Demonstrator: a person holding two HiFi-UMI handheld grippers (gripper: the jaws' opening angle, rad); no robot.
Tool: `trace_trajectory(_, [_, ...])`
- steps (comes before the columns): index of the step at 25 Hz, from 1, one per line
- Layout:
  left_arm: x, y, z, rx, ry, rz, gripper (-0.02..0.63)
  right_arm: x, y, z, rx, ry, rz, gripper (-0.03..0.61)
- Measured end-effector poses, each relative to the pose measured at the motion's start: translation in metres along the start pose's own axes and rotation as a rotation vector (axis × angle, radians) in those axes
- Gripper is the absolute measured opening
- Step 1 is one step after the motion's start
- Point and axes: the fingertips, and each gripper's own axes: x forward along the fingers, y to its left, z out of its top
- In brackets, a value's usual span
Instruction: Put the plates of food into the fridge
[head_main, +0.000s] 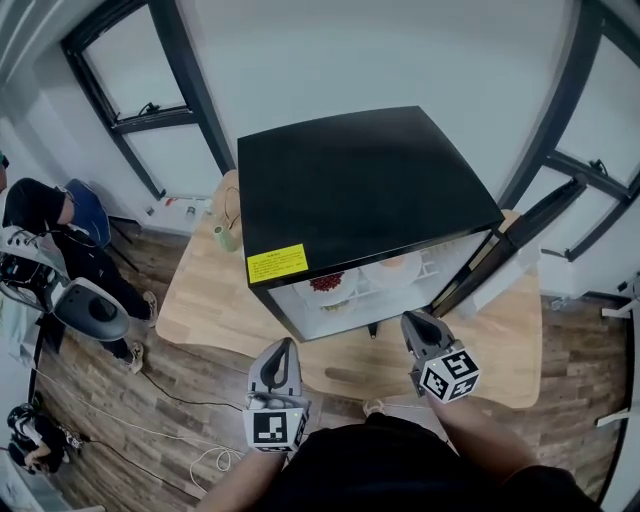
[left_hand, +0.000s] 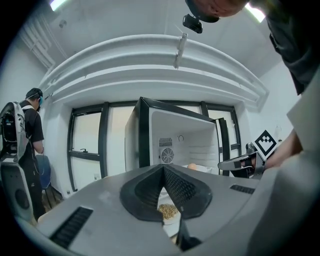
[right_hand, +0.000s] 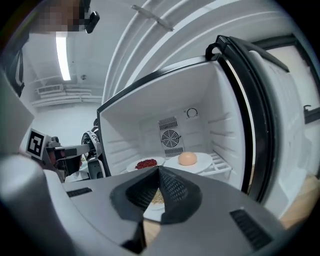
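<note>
Black and boxy, the fridge (head_main: 360, 190) stands on the wooden bench (head_main: 205, 295) with its door (right_hand: 260, 115) swung open. On its shelf sit a plate of red food (right_hand: 146, 164), a plate with a round orange item (right_hand: 187, 160) and, nearer the front, a plate of pale grains (right_hand: 156, 199). Both the left gripper (head_main: 288, 346) and the right gripper (head_main: 409, 319) hover just before the opening, each with fingers clenched on nothing. Loading looks finished, since no plate shows on the bench, so the next move calls for a push on the door's outer edge to swing it shut.
</note>
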Motion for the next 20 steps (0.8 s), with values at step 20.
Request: trace_trajectory(20, [0.013,-0.011,0.006,0.052,-0.012,-0.019,0.005,0.006,-0.003,0.015,-0.044,-0.029,0.016,0.021])
